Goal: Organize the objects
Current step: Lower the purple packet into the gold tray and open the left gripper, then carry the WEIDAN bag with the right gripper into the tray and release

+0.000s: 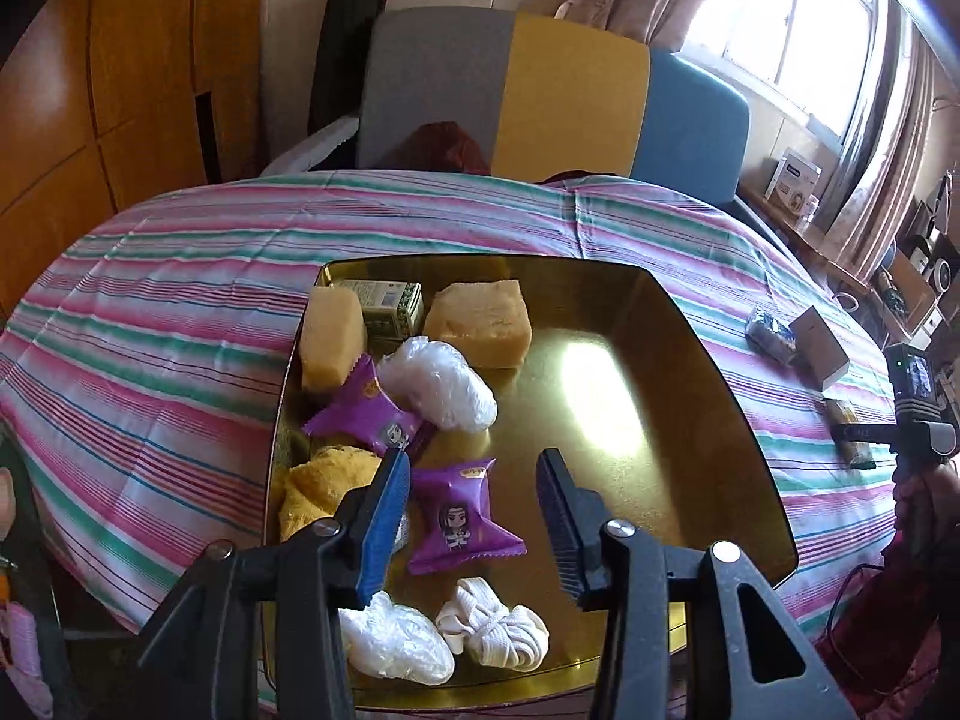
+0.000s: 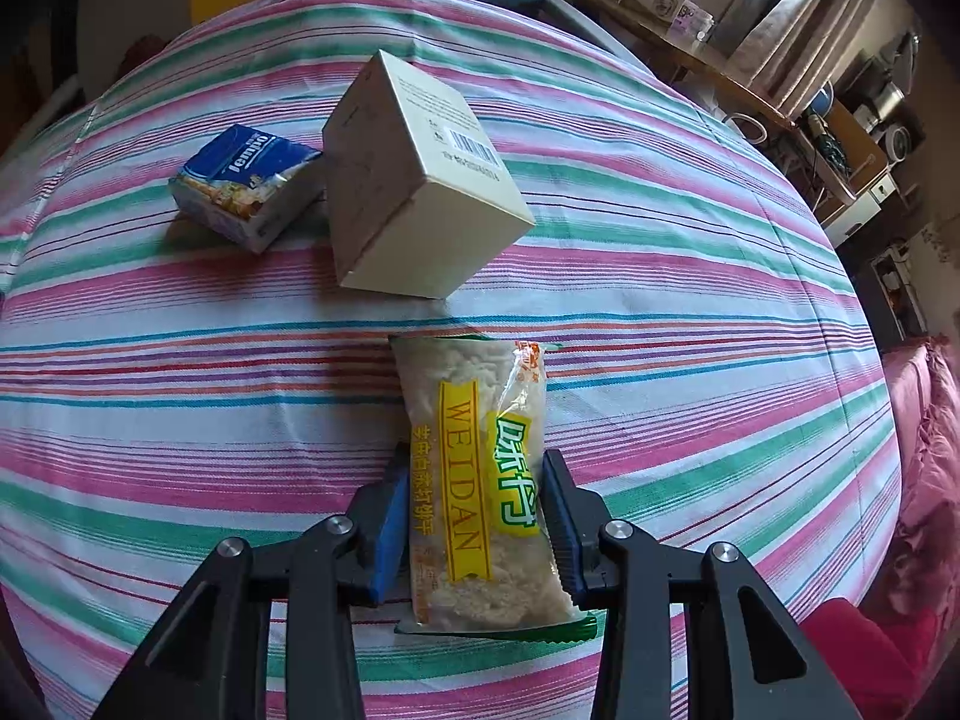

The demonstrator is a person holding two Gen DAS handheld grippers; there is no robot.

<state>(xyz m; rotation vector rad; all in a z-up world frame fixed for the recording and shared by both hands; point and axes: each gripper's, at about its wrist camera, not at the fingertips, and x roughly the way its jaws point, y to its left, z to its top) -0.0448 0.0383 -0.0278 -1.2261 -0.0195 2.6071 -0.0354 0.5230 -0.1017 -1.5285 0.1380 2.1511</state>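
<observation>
My right gripper (image 2: 474, 516) clamps the cracker packet (image 2: 477, 480) lying on the striped tablecloth (image 2: 690, 324), while my left gripper (image 1: 474, 510) (fingers spread, holding nothing) hangs over the gold tray (image 1: 636, 372).

**Readable print on the packs**

The clear plastic cracker packet (image 2: 480, 480) carries "WEIDAN" on a yellow band, beside Chinese characters. The blue tissue pack (image 2: 246, 183) reads "Tempo". The beige cardboard box (image 2: 414, 180) bears a barcode; its small print is illegible.
</observation>
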